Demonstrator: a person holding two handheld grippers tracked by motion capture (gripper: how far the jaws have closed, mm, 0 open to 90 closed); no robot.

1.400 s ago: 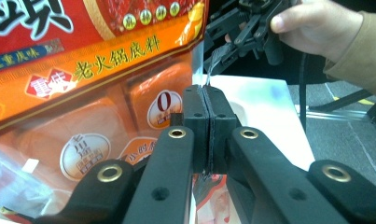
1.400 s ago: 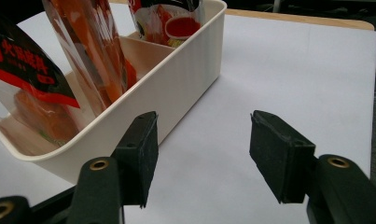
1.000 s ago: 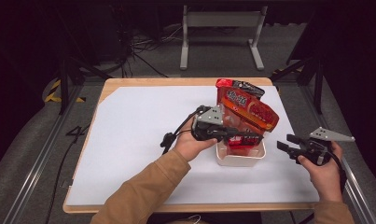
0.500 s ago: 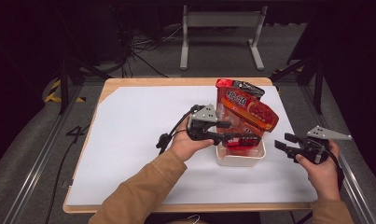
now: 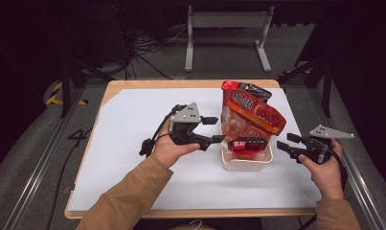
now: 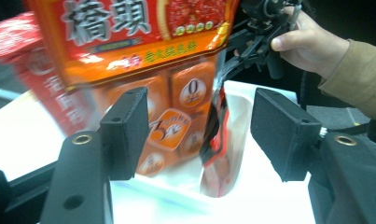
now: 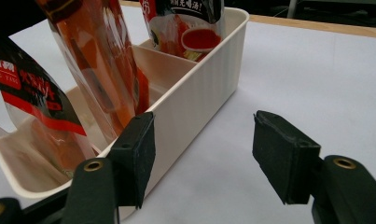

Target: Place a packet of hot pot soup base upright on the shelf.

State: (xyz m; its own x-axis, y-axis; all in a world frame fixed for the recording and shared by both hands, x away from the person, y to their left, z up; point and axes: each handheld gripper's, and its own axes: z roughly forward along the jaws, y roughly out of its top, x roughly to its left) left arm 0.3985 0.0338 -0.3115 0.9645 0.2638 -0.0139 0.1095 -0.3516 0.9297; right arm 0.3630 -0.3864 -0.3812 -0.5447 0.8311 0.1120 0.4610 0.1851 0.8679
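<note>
A white divided bin (image 5: 245, 165) stands right of the table's centre. In it a large orange-red snack bag (image 5: 250, 115) stands upright. A small red and black packet (image 5: 245, 143) sits at the bin's near end and a black-topped pouch (image 5: 248, 88) at its far end. My left gripper (image 5: 215, 129) hovers just left of the bin. Its jaws have just been opening and stand apart, pressing on nothing. In the left gripper view the orange bag (image 6: 129, 37) and small packet (image 6: 213, 135) lie beyond the left gripper (image 6: 202, 126). My right gripper (image 5: 284, 143) stands open just right of the bin (image 7: 199, 98).
A white sheet (image 5: 133, 158) covers the wooden table, bare to the left and at the front. Black rails (image 5: 42, 158) run along both sides of the table. A grey metal stand (image 5: 226, 28) is on the floor behind it.
My left gripper has let go at the bin's near end, opened, and drawn back to the left and slightly up. The small red packet stays in the bin. The right gripper has held still.
</note>
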